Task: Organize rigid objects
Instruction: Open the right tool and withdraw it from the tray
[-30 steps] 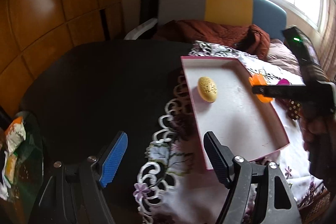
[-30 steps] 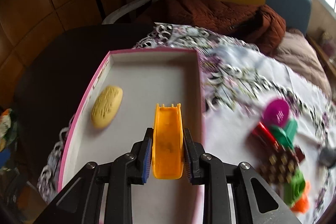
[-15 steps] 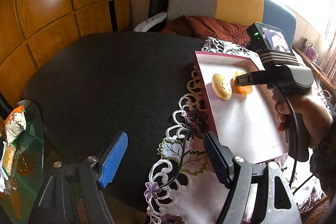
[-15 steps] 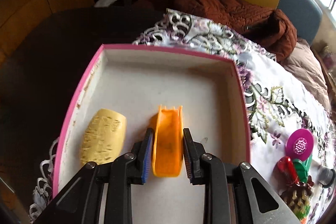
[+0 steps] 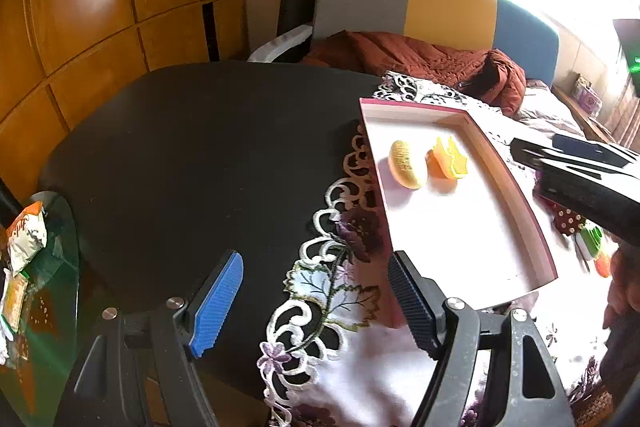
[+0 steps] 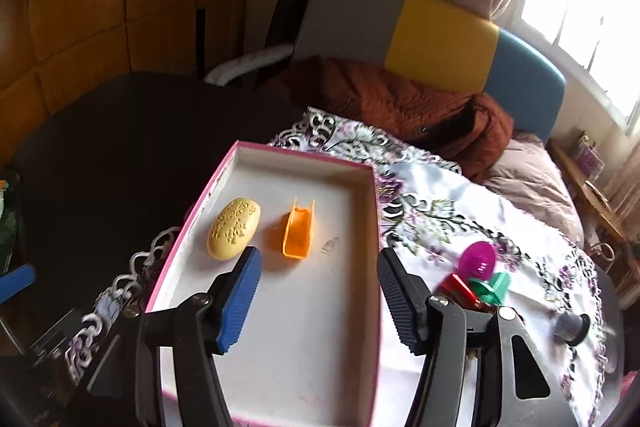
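A pink-rimmed white tray (image 6: 362, 211) (image 5: 516, 183) lies on the floral cloth. In it lie a yellow oval piece (image 6: 234, 228) (image 5: 406, 163) and an orange scoop-shaped piece (image 6: 298, 233) (image 5: 447, 159), side by side. My right gripper (image 6: 318, 301) is open and empty, above the tray's near half, behind the orange piece. Its body shows in the left wrist view (image 5: 576, 171). My left gripper (image 5: 316, 303) is open and empty over the cloth's lace edge, left of the tray.
Loose toys lie on the cloth right of the tray: a magenta disc (image 6: 477, 261), a red piece (image 6: 456, 287), a green piece (image 6: 490, 287) and a grey cylinder (image 6: 572, 325). The black table (image 5: 200, 155) spreads left. A chair with a brown jacket (image 6: 400, 107) stands behind.
My right gripper opened, let the orange piece go beside the yellow piece in the tray, and drew back. The left gripper stayed open and shifted only a little.
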The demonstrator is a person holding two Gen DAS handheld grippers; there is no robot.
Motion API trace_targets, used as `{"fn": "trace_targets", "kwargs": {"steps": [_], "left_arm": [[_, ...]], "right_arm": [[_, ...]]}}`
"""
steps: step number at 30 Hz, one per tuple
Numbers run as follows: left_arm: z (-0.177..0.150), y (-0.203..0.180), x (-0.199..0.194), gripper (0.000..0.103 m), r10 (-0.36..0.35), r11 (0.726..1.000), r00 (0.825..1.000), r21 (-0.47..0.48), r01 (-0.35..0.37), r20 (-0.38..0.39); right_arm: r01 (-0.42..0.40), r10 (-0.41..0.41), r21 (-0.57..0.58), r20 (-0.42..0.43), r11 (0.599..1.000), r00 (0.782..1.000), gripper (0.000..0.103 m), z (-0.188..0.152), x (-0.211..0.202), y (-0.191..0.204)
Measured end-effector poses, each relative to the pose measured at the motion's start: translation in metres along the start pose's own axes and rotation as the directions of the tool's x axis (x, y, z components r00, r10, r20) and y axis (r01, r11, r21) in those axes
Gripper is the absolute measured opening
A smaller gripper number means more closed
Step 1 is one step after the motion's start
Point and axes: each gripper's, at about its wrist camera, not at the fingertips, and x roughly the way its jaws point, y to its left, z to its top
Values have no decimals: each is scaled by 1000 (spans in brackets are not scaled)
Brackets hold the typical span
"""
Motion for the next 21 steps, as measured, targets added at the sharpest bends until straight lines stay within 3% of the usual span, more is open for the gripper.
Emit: {"fn": "trace_targets", "kwargs": {"steps": [9, 21], "left_arm": [[0, -26, -9, 76, -18, 998, 1000, 59, 17, 14], [0, -51, -14, 76, -31, 992, 999, 120, 29, 16]], "right_arm": [[34, -36, 16, 71, 999, 997, 63, -12, -42, -18], [63, -67, 49, 94, 997, 993, 67, -21, -56, -45]]}}
